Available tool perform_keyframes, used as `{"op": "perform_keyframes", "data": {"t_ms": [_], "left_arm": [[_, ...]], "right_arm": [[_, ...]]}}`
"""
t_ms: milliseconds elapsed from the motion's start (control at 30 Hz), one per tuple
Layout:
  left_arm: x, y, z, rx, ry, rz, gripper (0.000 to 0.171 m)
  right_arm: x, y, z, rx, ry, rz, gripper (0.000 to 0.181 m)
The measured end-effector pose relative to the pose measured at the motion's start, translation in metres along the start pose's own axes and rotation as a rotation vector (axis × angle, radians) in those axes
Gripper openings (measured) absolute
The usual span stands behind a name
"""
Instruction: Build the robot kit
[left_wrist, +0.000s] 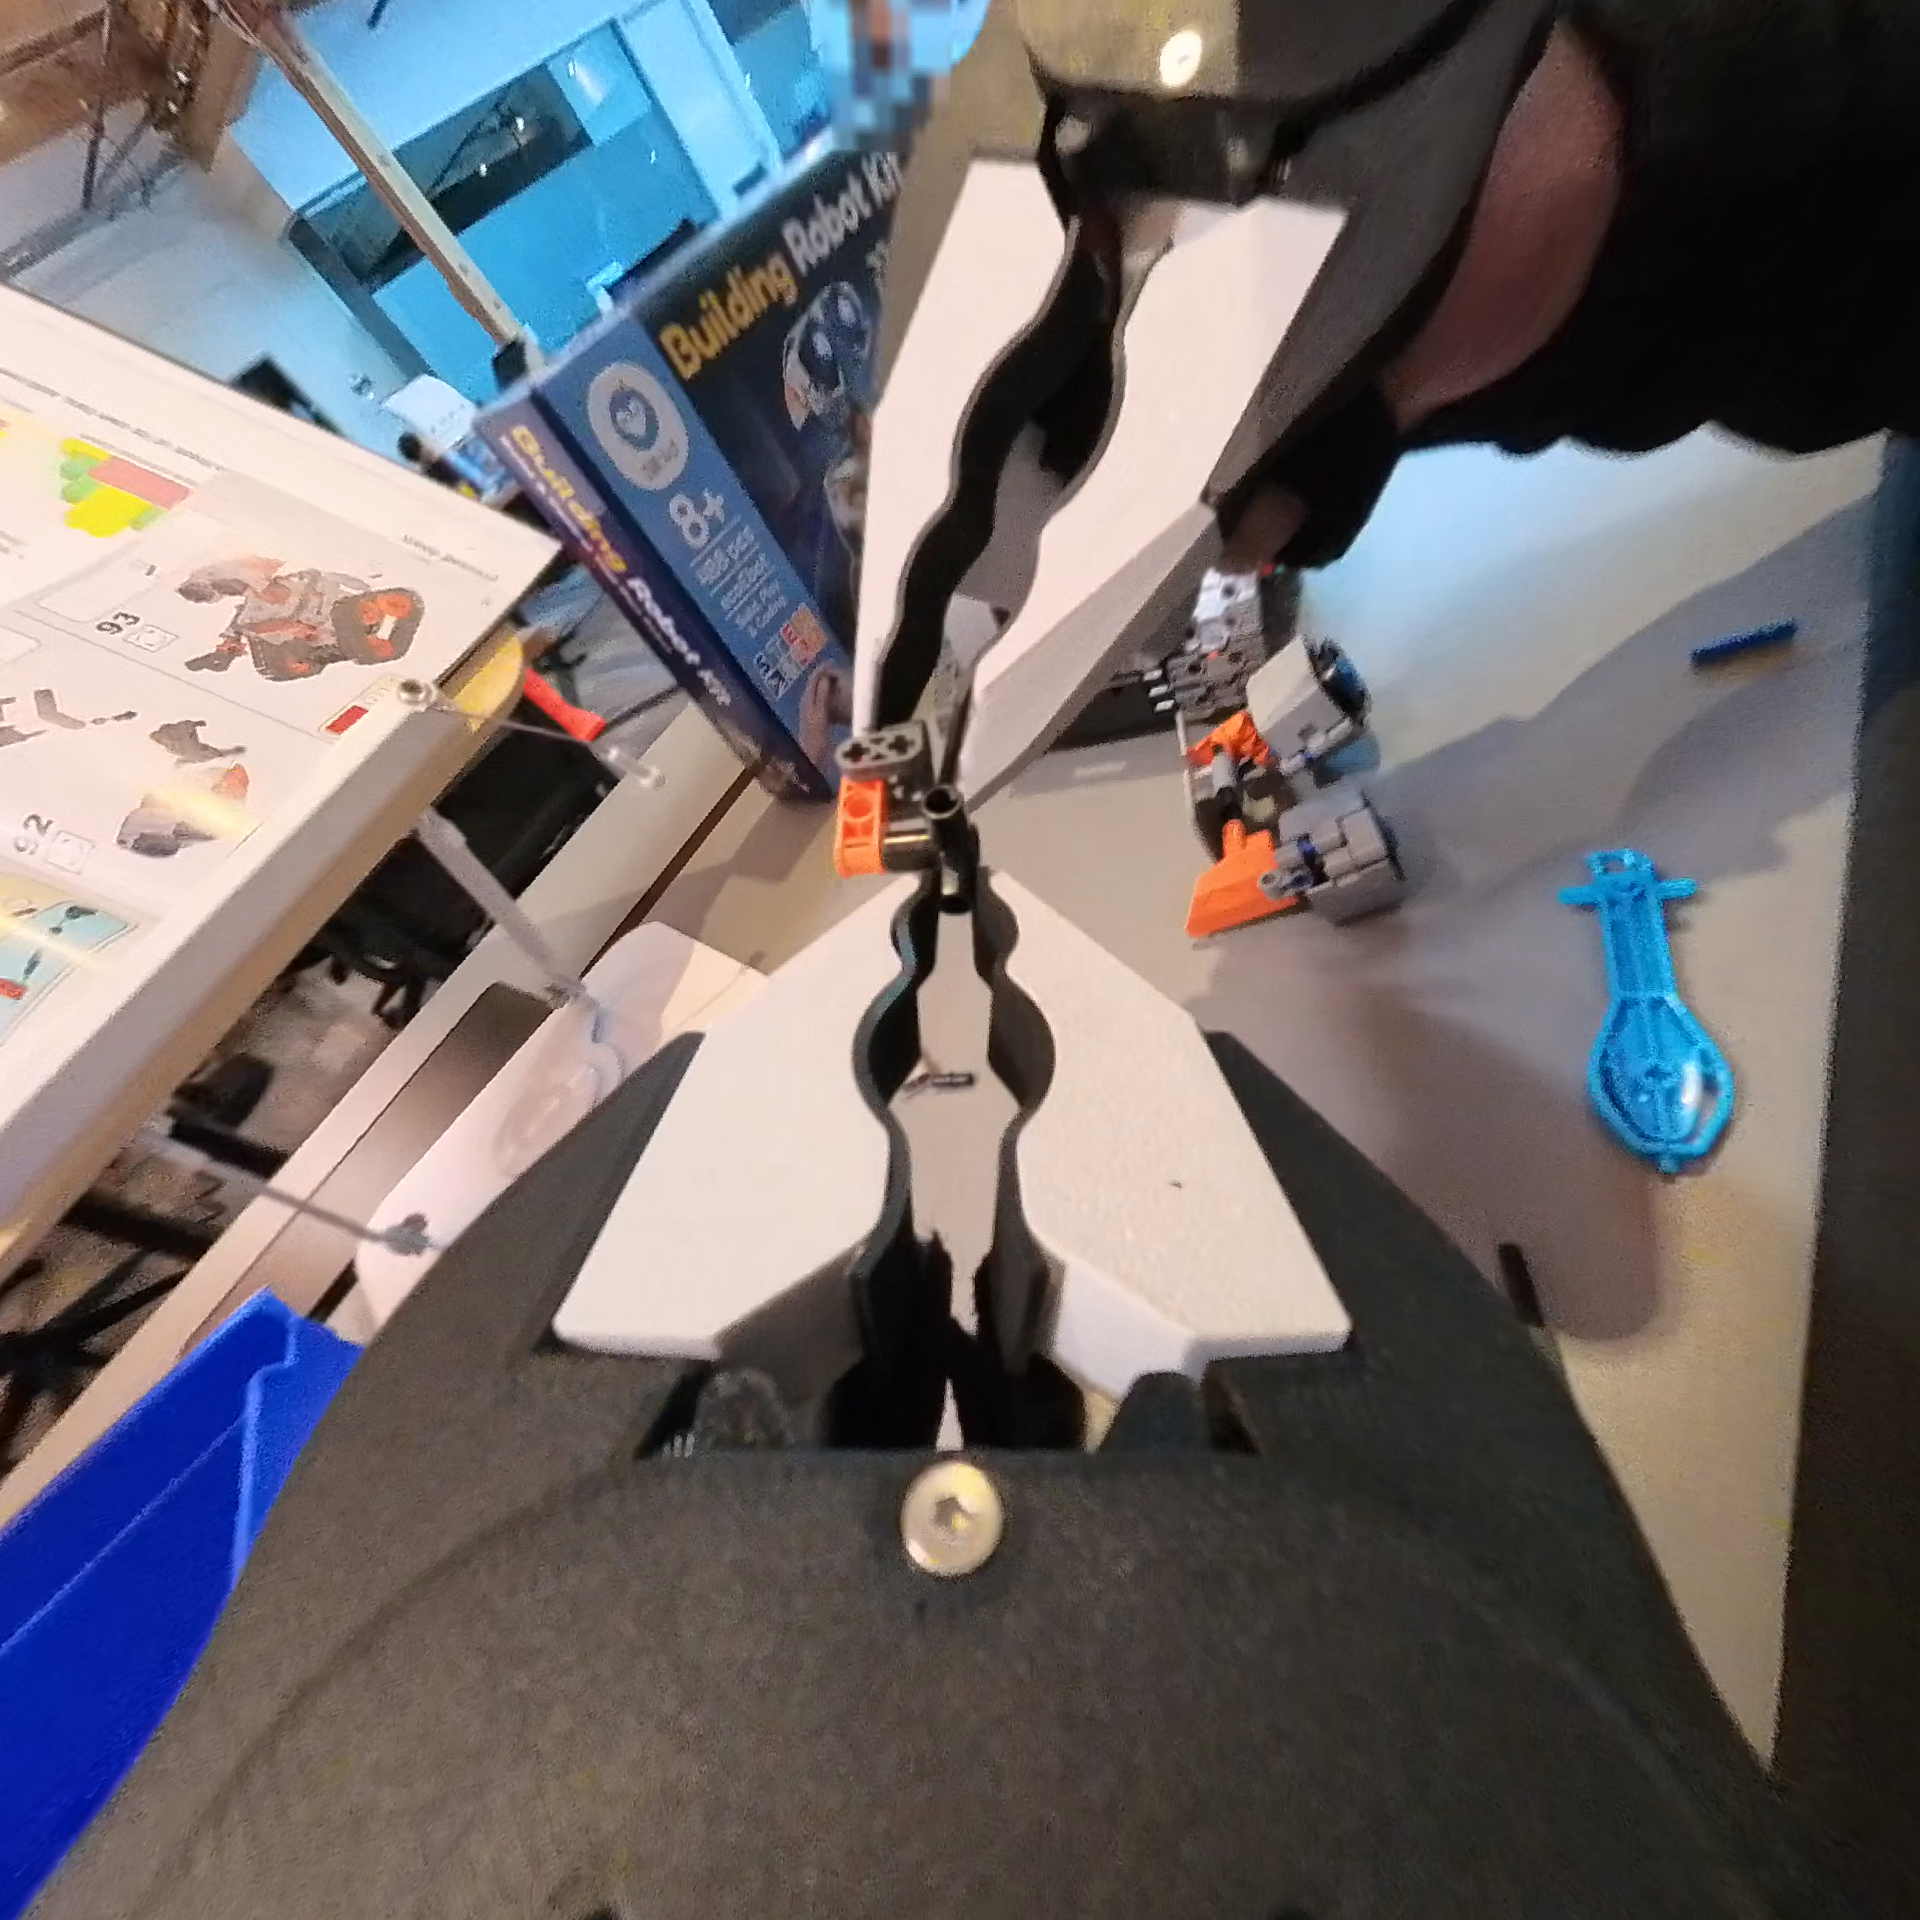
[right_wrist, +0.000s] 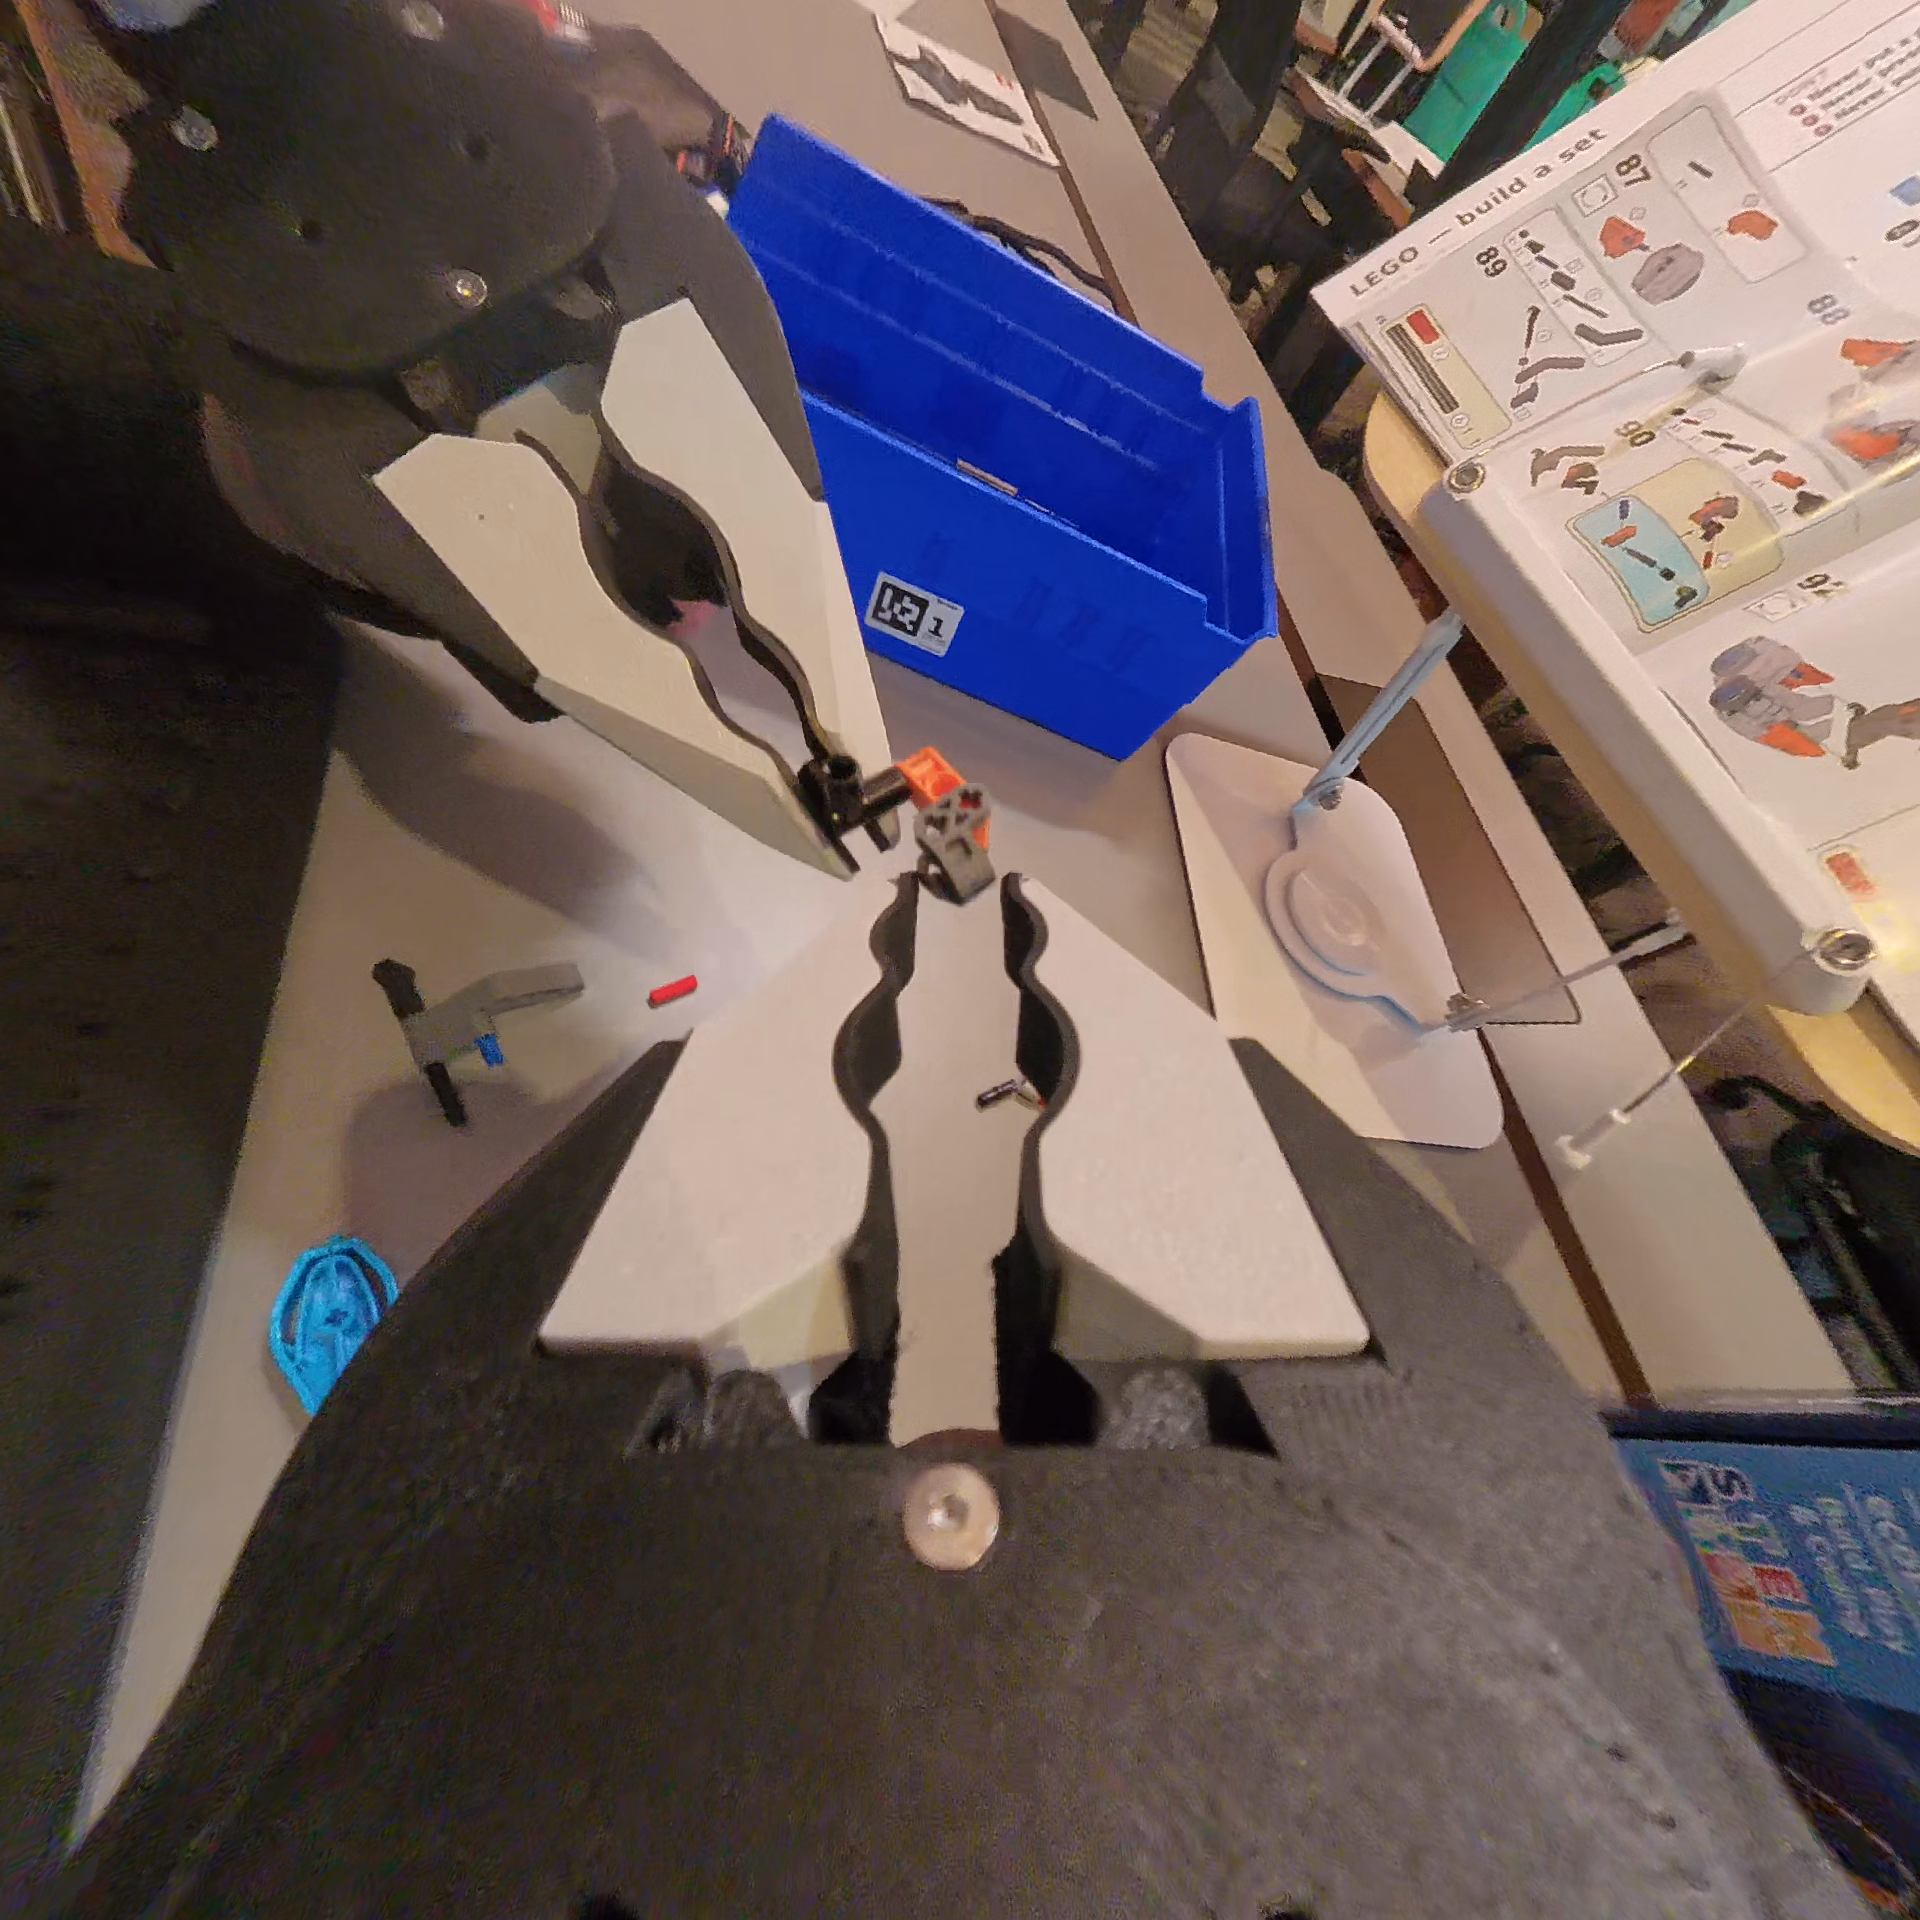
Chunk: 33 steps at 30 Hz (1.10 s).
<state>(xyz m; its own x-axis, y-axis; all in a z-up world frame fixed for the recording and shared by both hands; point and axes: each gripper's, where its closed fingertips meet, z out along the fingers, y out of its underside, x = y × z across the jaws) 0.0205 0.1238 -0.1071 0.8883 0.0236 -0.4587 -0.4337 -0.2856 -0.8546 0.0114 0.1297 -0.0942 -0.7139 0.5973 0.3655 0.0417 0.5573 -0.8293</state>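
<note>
My left gripper (left_wrist: 948, 896) is shut on a small black connector (left_wrist: 940, 831) with an orange piece (left_wrist: 860, 831) joined to its side. My right gripper (left_wrist: 914, 727) comes in from above and is shut on a dark grey cross-hole connector (left_wrist: 888, 750), which sits right against the orange piece. In the right wrist view my right gripper (right_wrist: 958, 883) grips the grey connector (right_wrist: 956, 831) at its tips. The left gripper (right_wrist: 847, 821) reaches in from the upper left with the black connector (right_wrist: 836, 784) and orange piece (right_wrist: 930, 774). Both are held above the grey table (right_wrist: 416, 831).
A blue bin (right_wrist: 1039, 582) stands behind the grippers. An instruction booklet (right_wrist: 1714, 468) rests on a stand. The kit box (left_wrist: 707, 520), a partly built grey and orange model (left_wrist: 1278, 790), a blue tool (left_wrist: 1652, 1039), a small grey assembly (right_wrist: 488, 1008) and a red pin (right_wrist: 672, 990) lie around. Left and right tips are no more than a few centimetres apart. From either gripper's tips it is about 15 centimetres to the red pin (right_wrist: 672, 990).
</note>
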Motion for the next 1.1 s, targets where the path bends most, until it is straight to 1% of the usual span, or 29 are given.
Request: {"op": "perform_keyframes", "data": {"t_ms": [167,333,433,567,633,867,1033,1100], "left_arm": [[-0.006,-0.011,-0.008,0.111,0.049,-0.104,0.005],[-0.006,-0.017,-0.011,0.172,0.091,-0.17,0.005],[-0.007,-0.02,-0.011,0.192,0.106,-0.196,0.005],[-0.008,-0.021,-0.013,0.211,0.124,-0.223,0.005],[-0.01,-0.021,-0.014,0.22,0.13,-0.236,0.005],[-0.01,-0.024,-0.016,0.247,0.13,-0.248,0.005],[-0.011,-0.028,-0.019,0.292,0.167,-0.295,0.004],[-0.01,-0.029,-0.02,0.297,0.175,-0.286,0.004]], "right_arm": [[0.001,-0.006,-0.002,0.058,-0.029,0.069,0.016],[-0.002,-0.014,-0.002,0.111,-0.07,0.14,0.026],[-0.005,-0.018,-0.002,0.143,-0.105,0.185,0.032],[-0.005,-0.021,-0.001,0.173,-0.117,0.217,0.032],[-0.005,-0.022,-0.001,0.183,-0.123,0.232,0.029],[0.001,-0.02,0.0,0.192,-0.098,0.252,0.034],[-0.005,-0.031,-0.002,0.269,-0.164,0.306,0.035],[-0.005,-0.035,-0.005,0.308,-0.195,0.347,0.035]]}}
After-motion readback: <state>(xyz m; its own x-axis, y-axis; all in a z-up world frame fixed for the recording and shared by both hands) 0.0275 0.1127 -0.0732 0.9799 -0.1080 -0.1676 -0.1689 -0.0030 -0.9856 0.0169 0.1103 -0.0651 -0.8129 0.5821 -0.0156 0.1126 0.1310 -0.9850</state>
